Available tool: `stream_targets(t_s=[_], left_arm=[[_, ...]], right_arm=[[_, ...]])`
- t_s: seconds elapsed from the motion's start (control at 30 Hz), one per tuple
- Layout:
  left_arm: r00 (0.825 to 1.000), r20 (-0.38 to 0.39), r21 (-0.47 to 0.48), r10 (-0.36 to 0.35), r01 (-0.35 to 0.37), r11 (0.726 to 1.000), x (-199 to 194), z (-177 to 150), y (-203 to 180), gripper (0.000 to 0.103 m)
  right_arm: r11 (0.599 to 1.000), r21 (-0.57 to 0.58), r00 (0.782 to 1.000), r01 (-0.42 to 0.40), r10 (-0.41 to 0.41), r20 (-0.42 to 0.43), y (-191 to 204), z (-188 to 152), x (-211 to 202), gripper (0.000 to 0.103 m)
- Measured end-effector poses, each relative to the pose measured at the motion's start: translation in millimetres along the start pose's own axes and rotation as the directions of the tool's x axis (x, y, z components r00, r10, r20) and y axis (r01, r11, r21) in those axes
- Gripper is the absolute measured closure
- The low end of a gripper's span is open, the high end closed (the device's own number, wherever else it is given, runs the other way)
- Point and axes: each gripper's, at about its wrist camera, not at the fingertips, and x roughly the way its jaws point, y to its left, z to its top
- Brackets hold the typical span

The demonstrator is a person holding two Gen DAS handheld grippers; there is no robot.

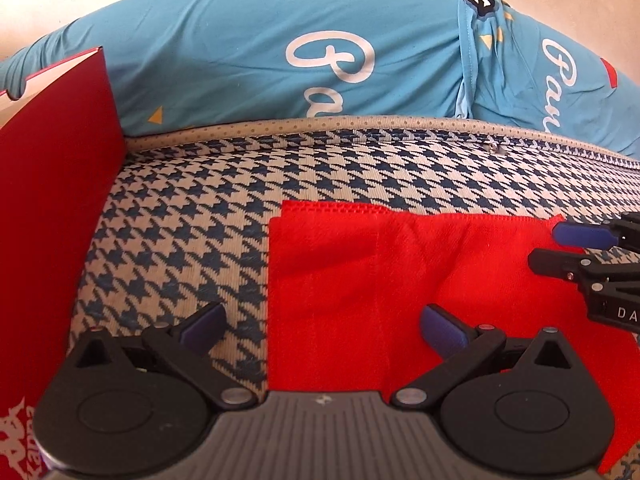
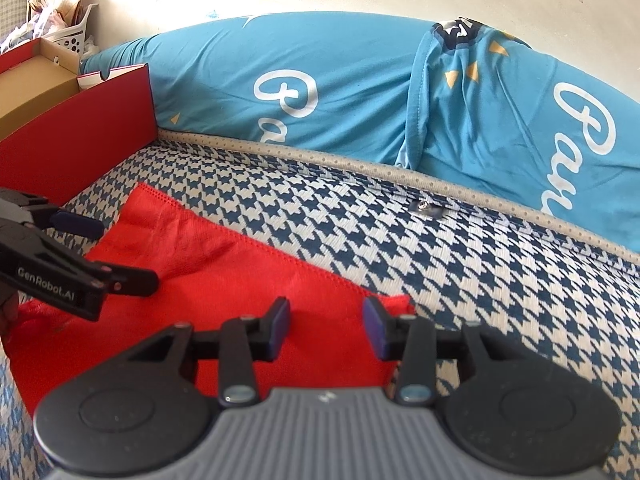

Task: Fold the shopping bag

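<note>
the red shopping bag (image 1: 360, 280) lies flat on the houndstooth bed (image 1: 180, 220), near a red box (image 1: 52, 200). it looks soft, light and limp; better take a corner hem. left gripper (image 1: 320, 326) and right gripper (image 2: 326, 328) both released, nothing between.

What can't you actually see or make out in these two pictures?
- Red bag: near edge hidden under the left gripper body, left view; handles not visible.
- Bag's near part hidden by the right gripper, right view.
- White writing on the blue cloth: cut off by the mattress edge.
- Red box: cut by the left view's edge.
</note>
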Motion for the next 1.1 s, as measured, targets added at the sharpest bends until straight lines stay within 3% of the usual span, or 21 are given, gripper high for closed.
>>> stream_targets(t_s=[0.63, 0.73, 0.8, 0.87, 1.1], left_arm=[[1.000, 0.004, 0.018, 0.022, -0.022, 1.000, -36.1, -32.7, -0.7, 0.000], [0.997, 0.045, 0.065, 0.057, -0.060, 0.996, -40.6, -27.8, -9.4, 0.000], [0.990, 0.130, 0.117, 0.057, -0.072, 0.991, -52.0, -23.0, -21.4, 0.000], [0.989, 0.145, 0.134, 0.017, -0.037, 0.990, -55.4, -20.9, -27.3, 0.000], [0.998, 0.029, 0.208, -0.060, 0.053, 0.977, -41.9, -31.5, -48.8, 0.000]], right_arm=[[0.999, -0.045, 1.000, 0.009, -0.010, -0.024, 8.6, -6.0, -18.3, 0.065], [0.998, -0.053, 1.000, 0.013, -0.014, -0.021, 9.6, -5.8, -21.3, 0.065], [0.998, -0.057, 1.000, -0.010, 0.011, 0.006, 13.1, -2.1, -26.0, 0.065], [0.995, -0.083, 0.998, -0.049, 0.052, 0.034, 20.1, -0.1, -29.6, 0.066], [0.989, -0.118, 0.996, -0.086, 0.083, -0.029, 29.5, -5.4, -14.7, 0.064]])
